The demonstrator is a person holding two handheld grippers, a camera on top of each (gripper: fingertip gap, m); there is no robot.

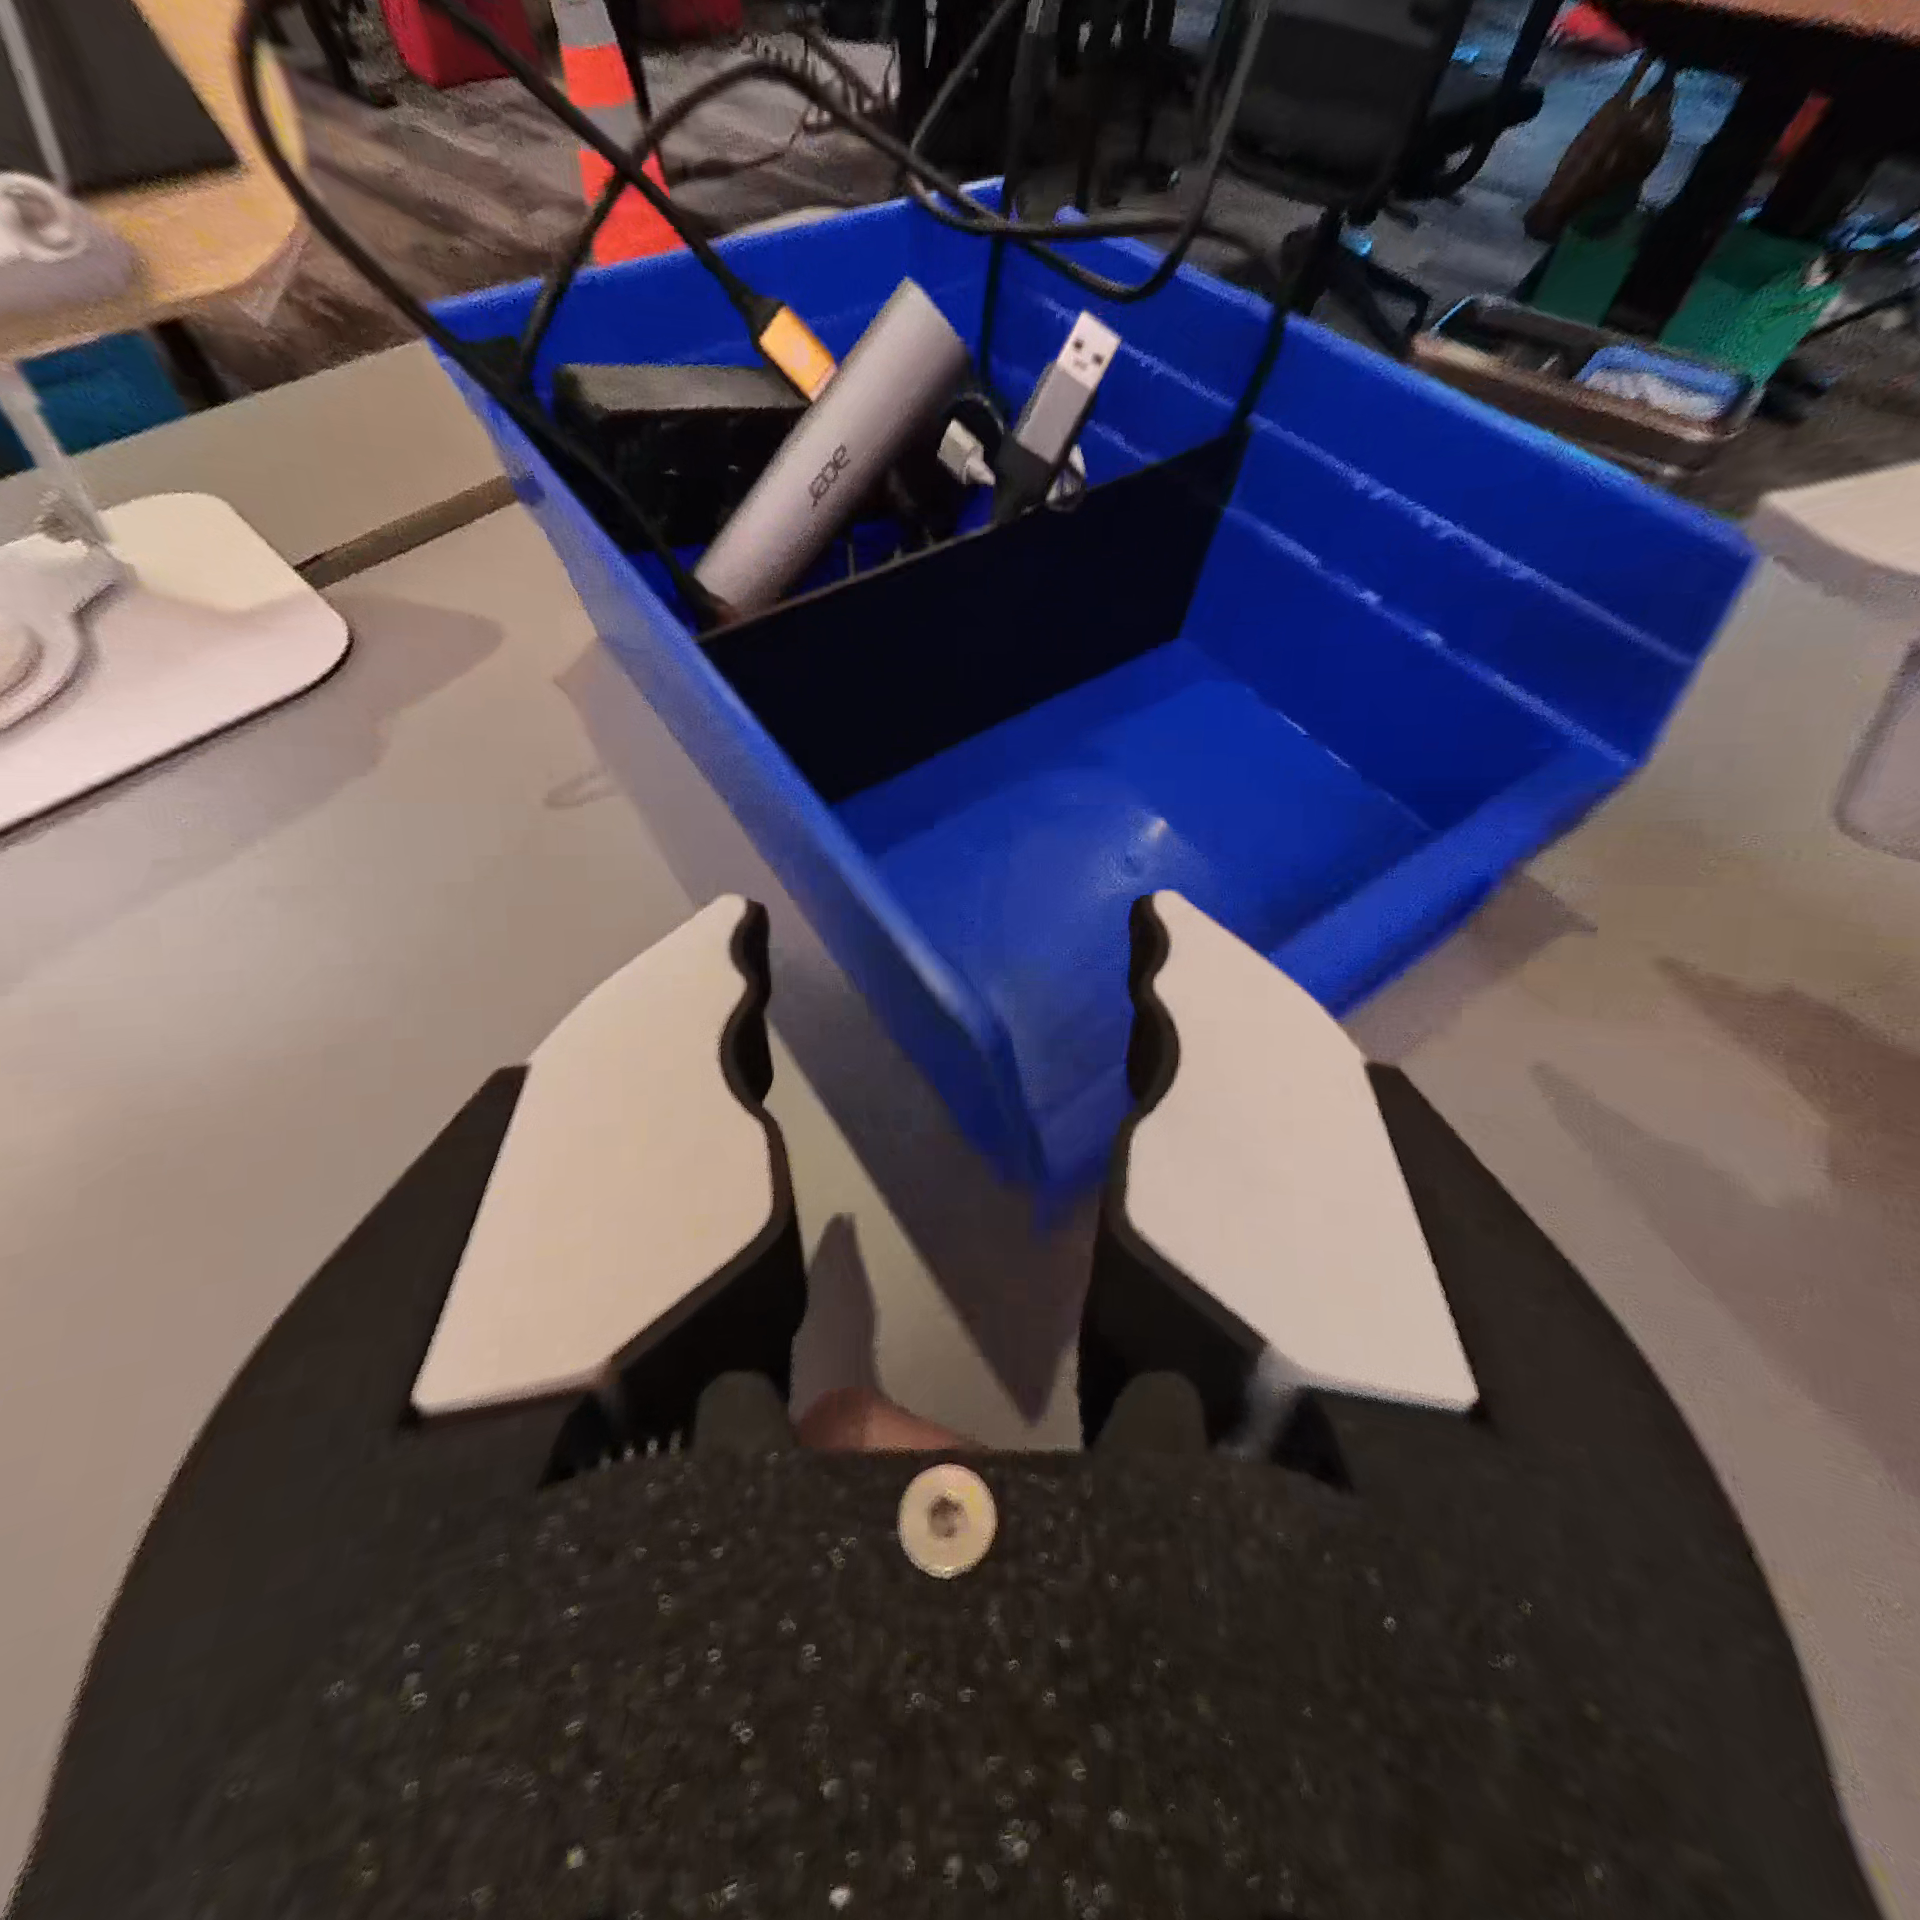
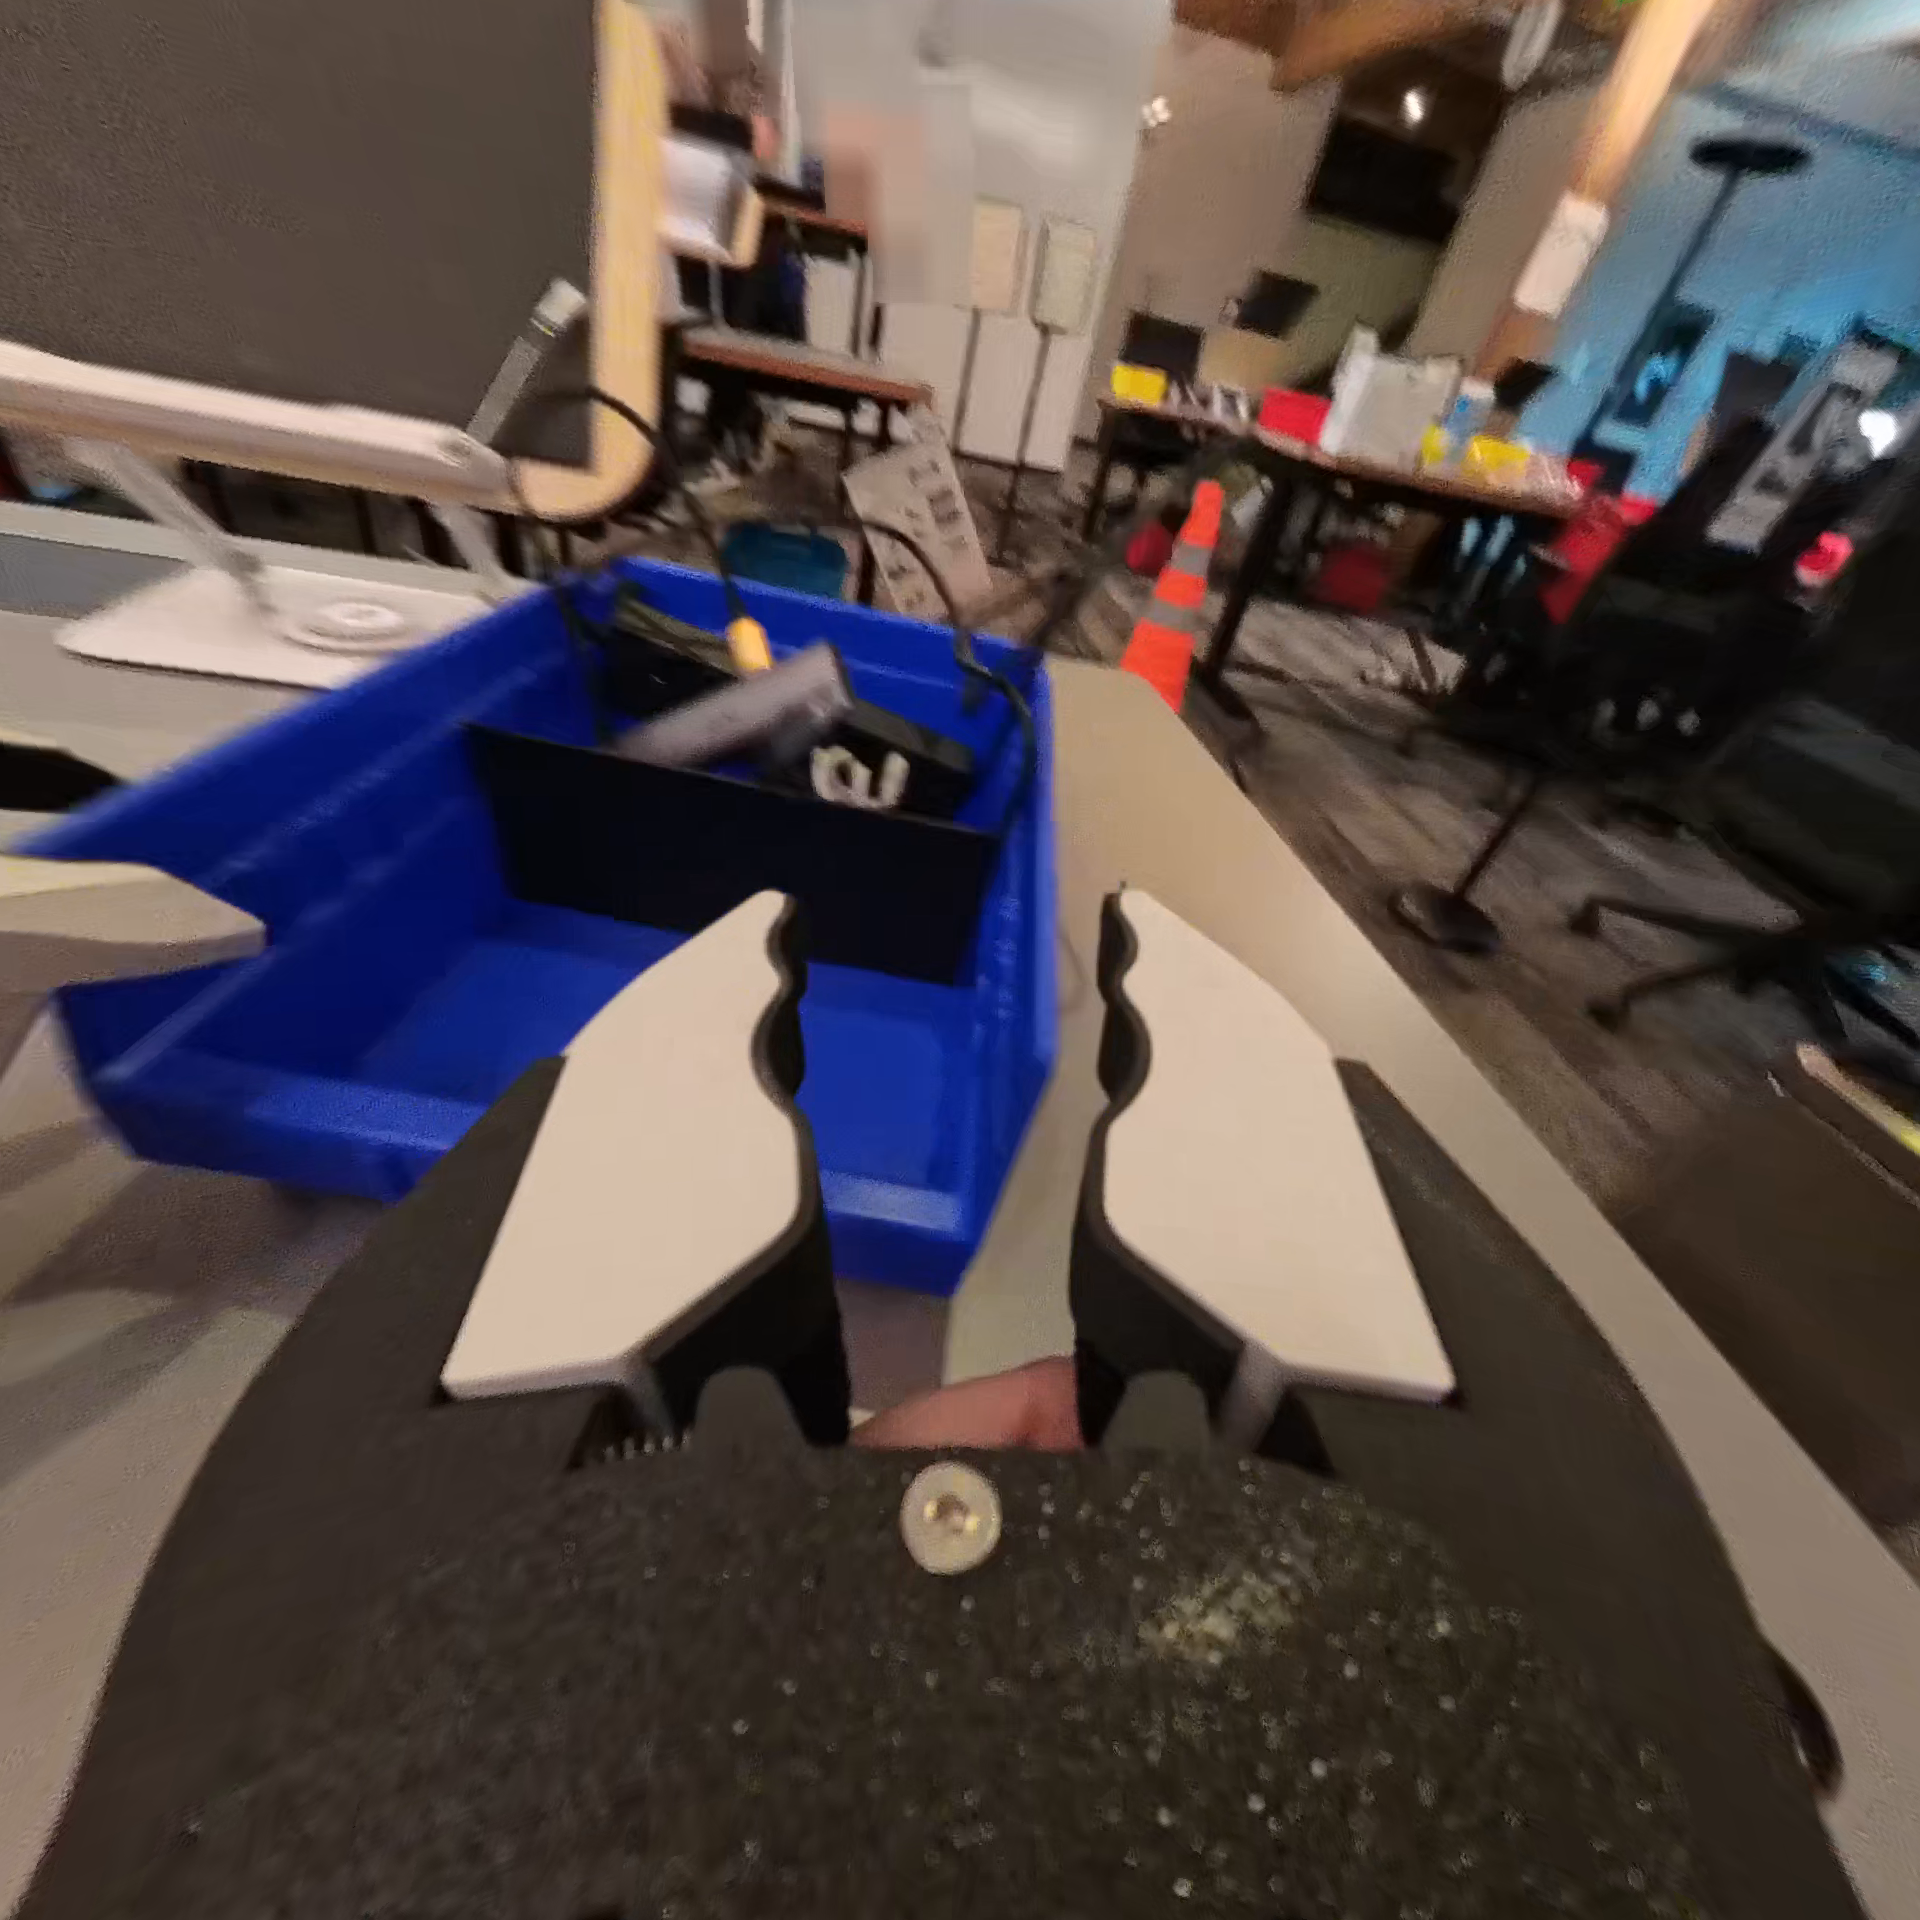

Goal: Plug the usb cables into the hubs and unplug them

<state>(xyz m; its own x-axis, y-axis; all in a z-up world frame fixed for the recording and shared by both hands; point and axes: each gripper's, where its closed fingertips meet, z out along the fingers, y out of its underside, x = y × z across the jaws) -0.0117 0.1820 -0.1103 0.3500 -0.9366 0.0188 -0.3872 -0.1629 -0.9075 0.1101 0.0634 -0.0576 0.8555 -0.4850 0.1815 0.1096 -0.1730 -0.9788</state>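
Both of your claws are empty and parted: the left claw (image 1: 948,914) gapes over the near corner of the blue bin (image 1: 1475,582), and the right claw (image 2: 951,914) stands open just short of that bin's near wall.

Everything you need lies ahead of the claws, beyond the black divider (image 1: 966,634), in the bin's far compartment; the near compartment holds nothing. The silver hub (image 1: 831,457) leans tilted there against a black hub (image 1: 665,416), with an orange-ended plug (image 1: 795,353) at its upper end. Whether that plug is seated, you cannot tell. A loose grey USB plug (image 1: 1060,395) stands up to the right of the silver hub, contacts showing.

The risks, as I judge them:
- The black cables (image 1: 727,125) loop over the far rim. Reach through them and a finger may snag and drag a hub along.
- The silver hub is propped, not fixed. Push a plug in without your other claw steadying it and it will likely slide or tip.
- The divider stands high. Come in low and you may strike it and shove the bin across the desk (image 1: 260,987).
- The right wrist view is blurred, so judge alignment from the left.
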